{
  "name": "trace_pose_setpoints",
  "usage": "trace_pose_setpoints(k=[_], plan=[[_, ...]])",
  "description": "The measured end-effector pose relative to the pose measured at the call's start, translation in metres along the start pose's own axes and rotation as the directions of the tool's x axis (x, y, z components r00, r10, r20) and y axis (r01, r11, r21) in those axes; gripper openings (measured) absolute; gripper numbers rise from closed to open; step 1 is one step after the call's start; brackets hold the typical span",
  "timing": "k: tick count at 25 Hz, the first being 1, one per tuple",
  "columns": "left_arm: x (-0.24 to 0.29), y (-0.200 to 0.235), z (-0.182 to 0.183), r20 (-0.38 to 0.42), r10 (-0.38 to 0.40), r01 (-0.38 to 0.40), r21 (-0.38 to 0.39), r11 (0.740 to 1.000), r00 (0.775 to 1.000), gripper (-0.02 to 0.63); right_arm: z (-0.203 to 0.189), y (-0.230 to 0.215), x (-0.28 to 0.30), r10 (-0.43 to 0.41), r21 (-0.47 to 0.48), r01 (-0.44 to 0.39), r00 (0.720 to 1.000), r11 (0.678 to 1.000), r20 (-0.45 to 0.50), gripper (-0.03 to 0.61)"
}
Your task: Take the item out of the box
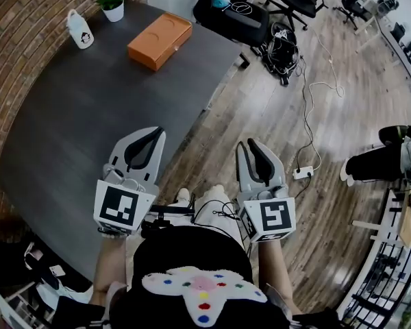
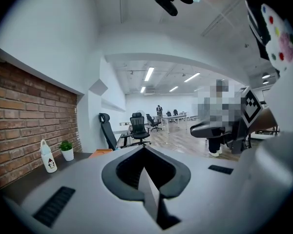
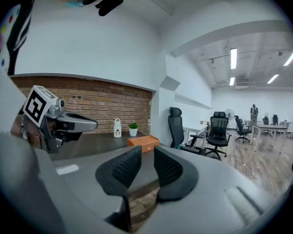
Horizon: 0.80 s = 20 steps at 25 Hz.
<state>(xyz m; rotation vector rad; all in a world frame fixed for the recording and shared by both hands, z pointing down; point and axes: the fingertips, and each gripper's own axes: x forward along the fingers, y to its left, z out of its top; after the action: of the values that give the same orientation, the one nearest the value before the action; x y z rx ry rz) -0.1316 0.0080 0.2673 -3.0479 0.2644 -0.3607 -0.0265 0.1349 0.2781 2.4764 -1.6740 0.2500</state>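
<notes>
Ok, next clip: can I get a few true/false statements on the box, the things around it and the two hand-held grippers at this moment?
1. The orange box lies on the dark table. True.
2. The left hand-held gripper grips the box. False: its jaws are together on nothing, and the box lies apart from it at the table's far end.
3. The right hand-held gripper has its jaws slightly apart with nothing between them. True.
4. The potted plant sits on top of the box. False: it stands on the table, apart from the box.
5. The white bottle stands upright on the table near the plant. True.
</notes>
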Motion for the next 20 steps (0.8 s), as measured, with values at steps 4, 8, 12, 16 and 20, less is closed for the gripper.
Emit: trace_pose_setpoints(k=[4,8,12,16,20], plan=[[0.005,0.010,-0.003,-0.008,0.034,-0.034,-0.008,0.999,0.999,0.003,-0.001,0.002,0.020,0.057,-0.004,-0.057,0.998,0.998,-0.007,0.080],[0.017,0.021,-0.001,-0.005,0.068,-0.068,-0.016,0.998,0.998,0.003,-0.002,-0.005,0.044,0.096,-0.020,-0.096,0.995,0.995,-0.014,0.080],[0.031,0.034,-0.001,-0.014,0.112,-0.113,-0.039,0.993,0.994,0.003,-0.001,-0.016,0.073,0.144,-0.034,-0.144,0.989,0.989,-0.022,0.080],[0.048,0.045,0.002,-0.012,0.173,-0.173,-0.053,0.983,0.985,0.003,-0.003,-0.027,0.102,0.211,-0.033,-0.212,0.977,0.977,-0.030,0.080],[0.067,0.055,0.001,-0.026,0.211,-0.212,-0.076,0.974,0.977,0.003,-0.005,-0.036,0.133,0.276,-0.044,-0.278,0.960,0.960,-0.054,0.080]])
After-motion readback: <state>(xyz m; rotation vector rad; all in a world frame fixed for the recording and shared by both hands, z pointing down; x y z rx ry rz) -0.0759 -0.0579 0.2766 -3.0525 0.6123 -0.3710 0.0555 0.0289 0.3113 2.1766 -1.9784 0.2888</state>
